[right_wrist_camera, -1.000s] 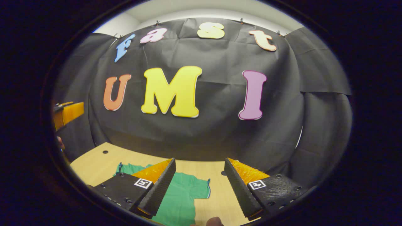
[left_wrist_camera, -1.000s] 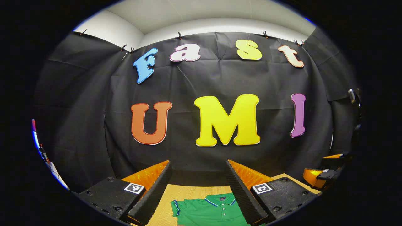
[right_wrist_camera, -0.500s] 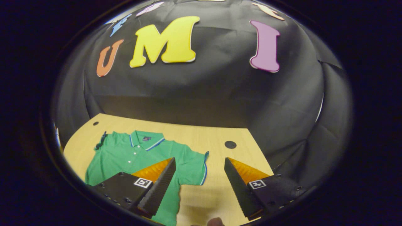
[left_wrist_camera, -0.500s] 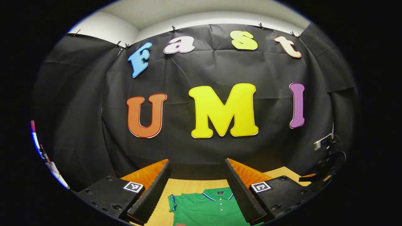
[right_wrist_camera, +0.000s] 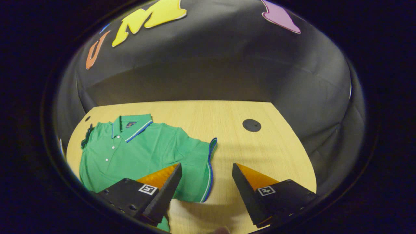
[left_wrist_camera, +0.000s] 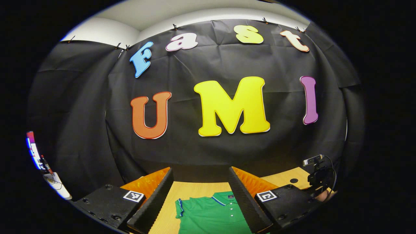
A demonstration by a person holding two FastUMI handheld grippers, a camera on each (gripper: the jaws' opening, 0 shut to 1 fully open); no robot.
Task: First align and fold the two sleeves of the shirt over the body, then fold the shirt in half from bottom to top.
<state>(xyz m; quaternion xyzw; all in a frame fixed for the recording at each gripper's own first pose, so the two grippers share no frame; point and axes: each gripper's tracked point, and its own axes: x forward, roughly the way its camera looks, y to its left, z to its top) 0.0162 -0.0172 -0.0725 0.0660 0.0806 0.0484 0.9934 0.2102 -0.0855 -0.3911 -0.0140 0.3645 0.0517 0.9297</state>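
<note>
A green polo shirt (right_wrist_camera: 146, 149) with blue trim lies flat on the wooden table (right_wrist_camera: 260, 152), collar toward the back wall. Its near sleeve (right_wrist_camera: 198, 169) spreads out sideways with the blue cuff edge showing. My right gripper (right_wrist_camera: 206, 166) hovers open above that sleeve's cuff, one finger over the cloth and the other over bare wood. In the left gripper view the shirt (left_wrist_camera: 211, 216) lies below and between the fingers of my left gripper (left_wrist_camera: 200, 169), which is open and held above the table. The right gripper (left_wrist_camera: 320, 177) and a hand show at the far right.
A round black hole (right_wrist_camera: 252, 125) sits in the tabletop right of the shirt, and a smaller hole (right_wrist_camera: 88, 118) lies near the far left corner. Black cloth closes the back and sides. Bare wood (left_wrist_camera: 195, 188) lies beyond the collar.
The right gripper has tipped down toward the table and come over the shirt's sleeve. The left gripper has tilted down only slightly. Both stay open.
</note>
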